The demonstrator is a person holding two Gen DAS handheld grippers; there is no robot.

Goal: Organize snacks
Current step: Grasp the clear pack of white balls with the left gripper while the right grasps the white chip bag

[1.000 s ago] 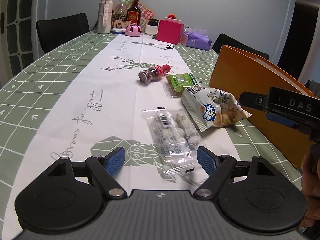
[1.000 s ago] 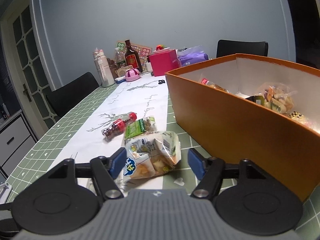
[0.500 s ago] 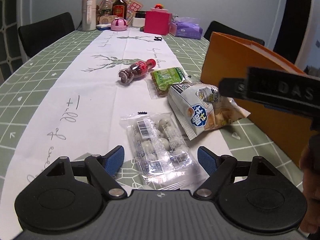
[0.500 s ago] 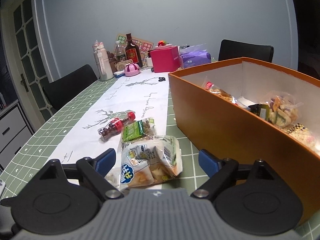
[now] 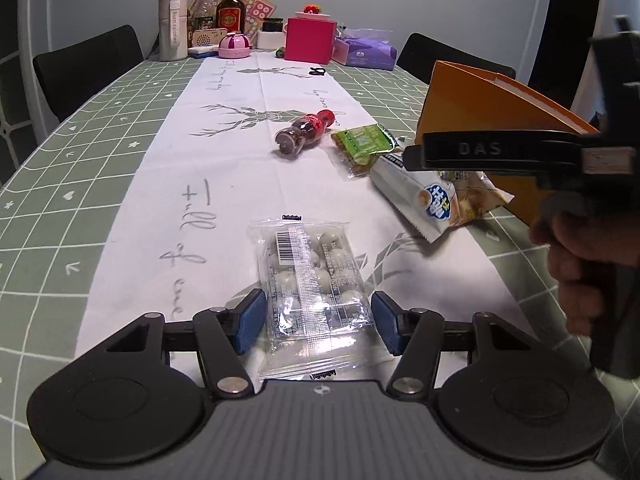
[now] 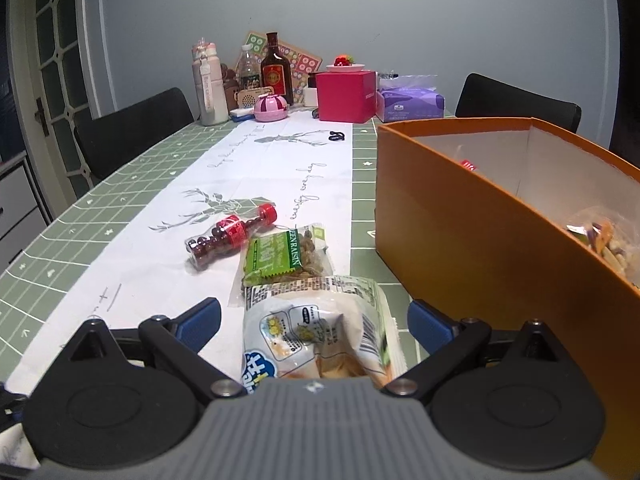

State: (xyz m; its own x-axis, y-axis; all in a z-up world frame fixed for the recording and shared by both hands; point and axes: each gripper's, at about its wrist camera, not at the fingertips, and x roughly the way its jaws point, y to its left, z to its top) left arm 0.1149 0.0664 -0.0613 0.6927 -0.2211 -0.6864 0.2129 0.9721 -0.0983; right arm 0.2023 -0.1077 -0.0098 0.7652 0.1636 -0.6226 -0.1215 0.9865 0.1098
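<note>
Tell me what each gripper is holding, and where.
Nothing. The left gripper straddles the clear candy bag; the right gripper straddles the chip bag.

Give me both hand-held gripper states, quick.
Left hand-held gripper: open, fingers either side of the clear candy packet, not clamped.
Right hand-held gripper: open, straddling the white snack bag, not gripping.
</note>
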